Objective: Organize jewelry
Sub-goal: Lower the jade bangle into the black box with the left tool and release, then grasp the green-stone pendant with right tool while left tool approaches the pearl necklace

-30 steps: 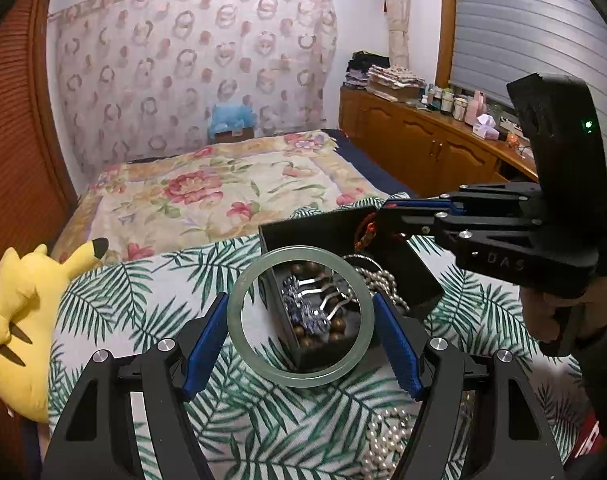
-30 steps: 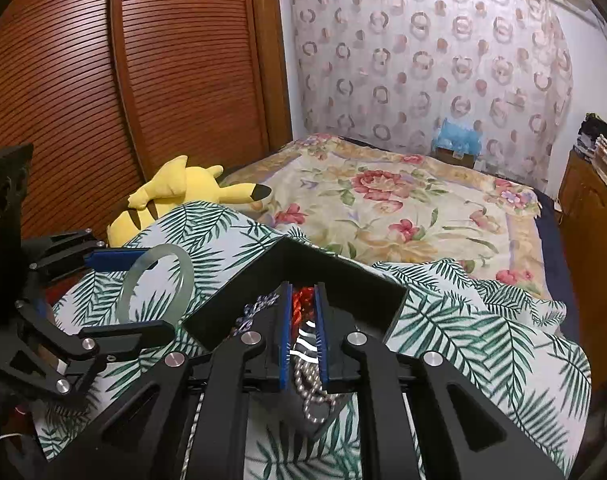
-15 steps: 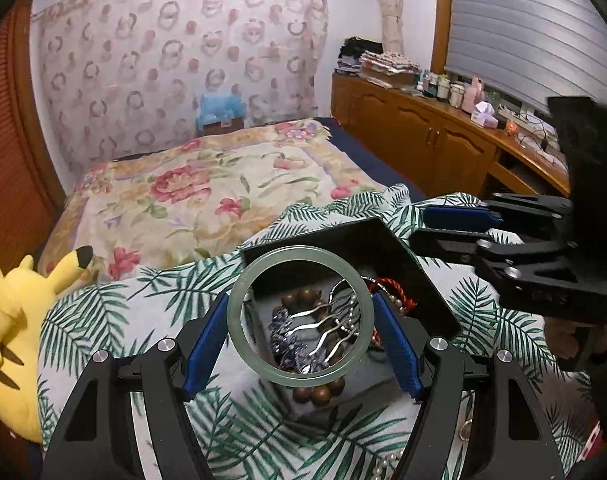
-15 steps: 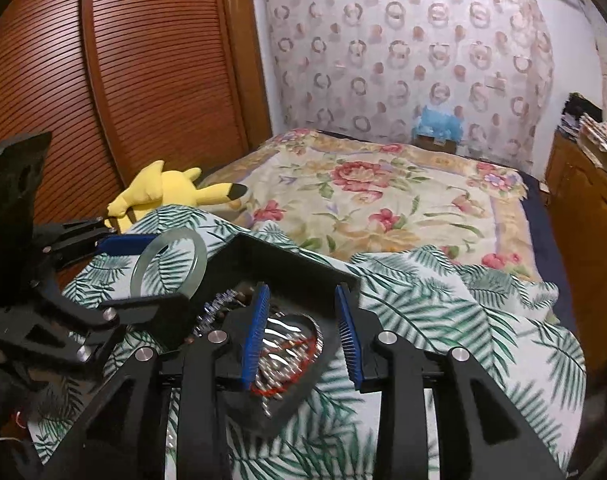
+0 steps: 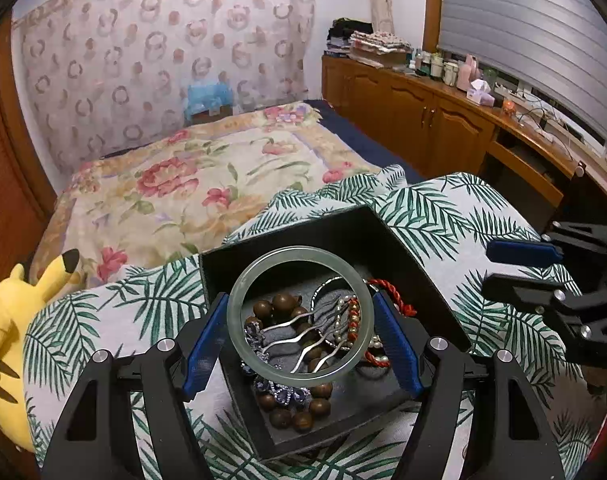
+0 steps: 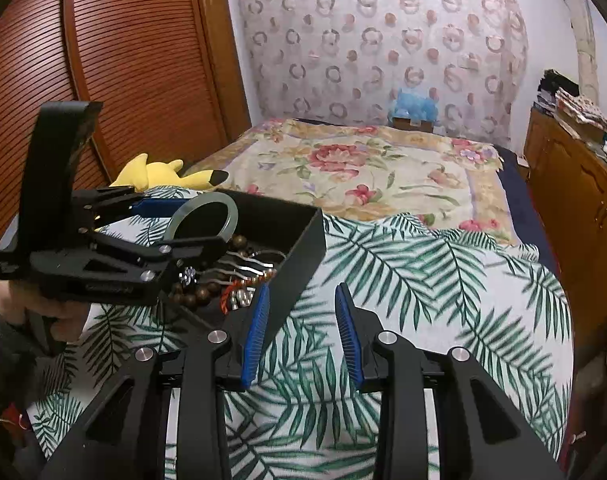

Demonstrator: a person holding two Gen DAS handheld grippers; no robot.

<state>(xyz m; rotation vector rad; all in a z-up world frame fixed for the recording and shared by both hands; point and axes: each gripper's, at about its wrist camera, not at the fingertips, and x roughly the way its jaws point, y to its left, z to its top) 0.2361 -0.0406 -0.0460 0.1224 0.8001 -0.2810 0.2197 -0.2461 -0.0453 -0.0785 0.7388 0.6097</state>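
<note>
Right claw (image 6: 301, 330) now clear of black box (image 5: 415, 276) (beads, hairpins inside), fingers apart; left claw (image 5: 299, 340) clamped on jade bangle (image 5: 239, 300).

I am seeing a pale green bangle (image 5: 300, 314) showing between my blue finger pads (image 5: 204, 345). A black box (image 5: 391, 248) is showing brown beads (image 5: 283, 304), a red cord (image 5: 387, 290) and silver pins (image 5: 303, 342). The cloth (image 6: 423, 280) under it is wearing green palm leaves on white. The bedspread (image 6: 363, 172) is showing red flowers on cream. A yellow plush toy (image 6: 159, 174) is showing a black ear tip. The curtain (image 6: 383, 44) is carrying pink rings.
</note>
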